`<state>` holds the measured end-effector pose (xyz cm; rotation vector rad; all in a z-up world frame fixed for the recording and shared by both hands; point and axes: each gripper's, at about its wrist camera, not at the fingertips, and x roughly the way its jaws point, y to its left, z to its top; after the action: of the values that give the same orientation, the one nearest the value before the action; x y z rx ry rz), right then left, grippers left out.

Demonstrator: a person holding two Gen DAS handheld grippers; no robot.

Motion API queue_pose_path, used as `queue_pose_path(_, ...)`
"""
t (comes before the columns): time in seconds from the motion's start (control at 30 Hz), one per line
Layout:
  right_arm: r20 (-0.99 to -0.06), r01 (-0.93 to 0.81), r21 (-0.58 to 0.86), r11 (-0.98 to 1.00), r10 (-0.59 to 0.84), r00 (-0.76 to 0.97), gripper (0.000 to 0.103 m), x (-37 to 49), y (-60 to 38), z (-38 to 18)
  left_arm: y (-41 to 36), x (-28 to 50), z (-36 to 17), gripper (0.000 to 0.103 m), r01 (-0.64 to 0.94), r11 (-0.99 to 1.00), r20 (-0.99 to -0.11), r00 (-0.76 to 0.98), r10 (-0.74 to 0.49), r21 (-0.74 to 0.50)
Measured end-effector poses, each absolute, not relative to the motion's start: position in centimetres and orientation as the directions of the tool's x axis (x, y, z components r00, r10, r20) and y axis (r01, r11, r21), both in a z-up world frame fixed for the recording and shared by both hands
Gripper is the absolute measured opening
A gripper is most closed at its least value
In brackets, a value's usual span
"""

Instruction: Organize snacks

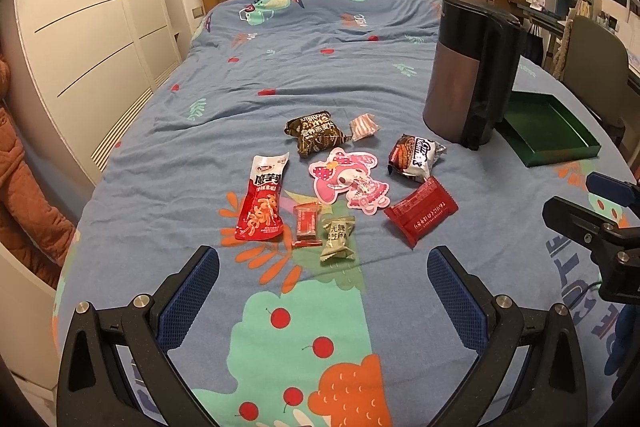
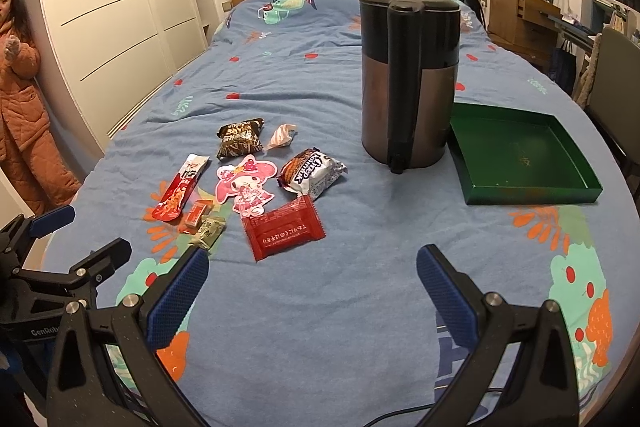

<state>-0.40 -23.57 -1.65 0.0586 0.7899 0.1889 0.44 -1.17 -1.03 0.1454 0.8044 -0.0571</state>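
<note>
Several snack packets lie on the blue bedspread: a tall red-and-white pouch (image 1: 263, 199) (image 2: 180, 187), a dark brown packet (image 1: 316, 133) (image 2: 240, 138), a pink cartoon-shaped packet (image 1: 350, 182) (image 2: 245, 185), a flat red packet (image 1: 421, 211) (image 2: 282, 229), a white-and-brown biscuit packet (image 1: 416, 157) (image 2: 312, 173) and small wrapped sweets (image 1: 338, 239) (image 2: 206, 231). An empty green tray (image 1: 554, 153) (image 2: 524, 197) sits to the right. My left gripper (image 1: 322, 279) hovers open just short of the sweets. My right gripper (image 2: 312, 277) is open near the red packet, holding nothing.
A tall brown and black kettle (image 1: 468, 71) (image 2: 408, 79) stands between the snacks and the tray. White wardrobes (image 1: 88, 39) line the left side, where a person in an orange quilted outfit (image 2: 22, 115) stands. A desk and chair (image 2: 616, 75) are at the right.
</note>
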Motion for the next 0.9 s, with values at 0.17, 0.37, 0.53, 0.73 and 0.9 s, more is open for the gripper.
queue_pose_path(0.17, -0.696, -0.159, 0.124, 0.979, 0.200, 0.690, 0.103, -0.8, -23.2, -1.4, -1.5, 0.0, -0.8, 0.102, 0.099, 0.986, -0.718, 0.696, 0.025, 0.131)
queue_pose_path(0.37, -0.700, -0.161, 0.141, 0.977, 0.213, 0.681, 0.103, -0.6, -22.9, -2.0, -1.5, 0.3, -1.3, 0.102, 0.111, 0.984, -0.727, 0.686, 0.025, 0.138)
queue_pose_path(0.53, -0.706, -0.161, 0.156, 0.975, 0.224, 0.672, 0.103, -0.1, -22.7, -2.7, -1.7, 0.8, -1.6, 0.102, 0.129, 0.981, -0.735, 0.678, 0.017, 0.142)
queue_pose_path(0.73, -0.720, -0.164, 0.159, 0.974, 0.228, 0.656, 0.103, 0.3, -22.3, -3.6, -1.9, 1.5, -2.3, 0.102, 0.148, 0.979, -0.751, 0.660, 0.010, 0.142)
queue_pose_path(0.9, -0.732, -0.162, 0.158, 0.974, 0.225, 0.643, 0.103, 0.7, -22.1, -4.2, -1.6, 2.0, -2.8, 0.102, 0.152, 0.980, -0.764, 0.646, 0.000, 0.129)
